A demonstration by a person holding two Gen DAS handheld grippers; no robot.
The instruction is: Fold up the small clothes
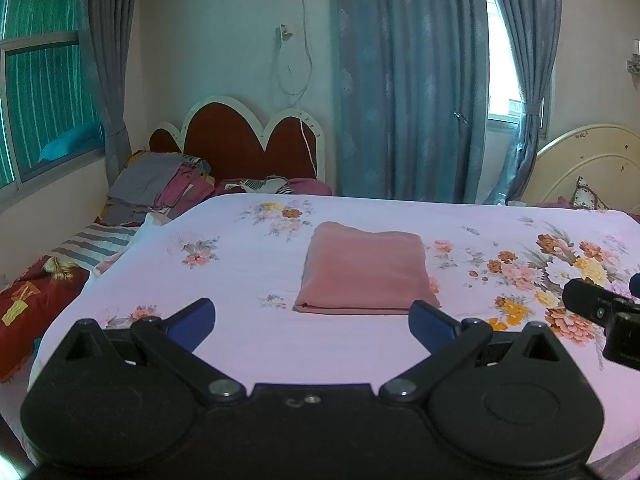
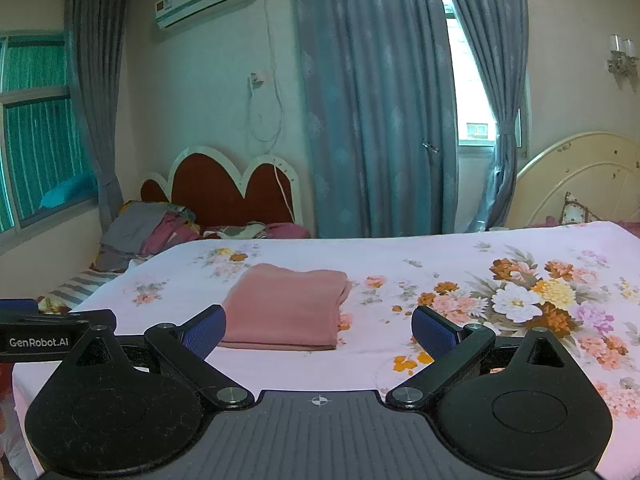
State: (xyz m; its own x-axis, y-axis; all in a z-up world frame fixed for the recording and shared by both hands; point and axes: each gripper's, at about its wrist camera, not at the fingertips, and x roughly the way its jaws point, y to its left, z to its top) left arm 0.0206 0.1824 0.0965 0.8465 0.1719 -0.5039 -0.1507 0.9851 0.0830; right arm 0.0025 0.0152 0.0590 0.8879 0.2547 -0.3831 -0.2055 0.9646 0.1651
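A pink garment point(image 1: 366, 270) lies folded into a neat rectangle on the floral bedsheet point(image 1: 248, 344), just beyond my left gripper point(image 1: 312, 320). The left gripper is open and empty, its blue pads wide apart above the sheet. In the right wrist view the same folded garment point(image 2: 286, 306) lies ahead and left of centre. My right gripper point(image 2: 318, 328) is open and empty, held near the garment's front edge without touching it. The right gripper's body shows at the right edge of the left wrist view point(image 1: 604, 312).
A pile of unfolded clothes point(image 1: 160, 188) lies on a second bed at the far left, by a red heart-shaped headboard point(image 1: 248, 144). Blue curtains point(image 1: 408, 80) hang behind. A cream headboard point(image 1: 588, 164) stands at the far right. The bed's near edge runs below the grippers.
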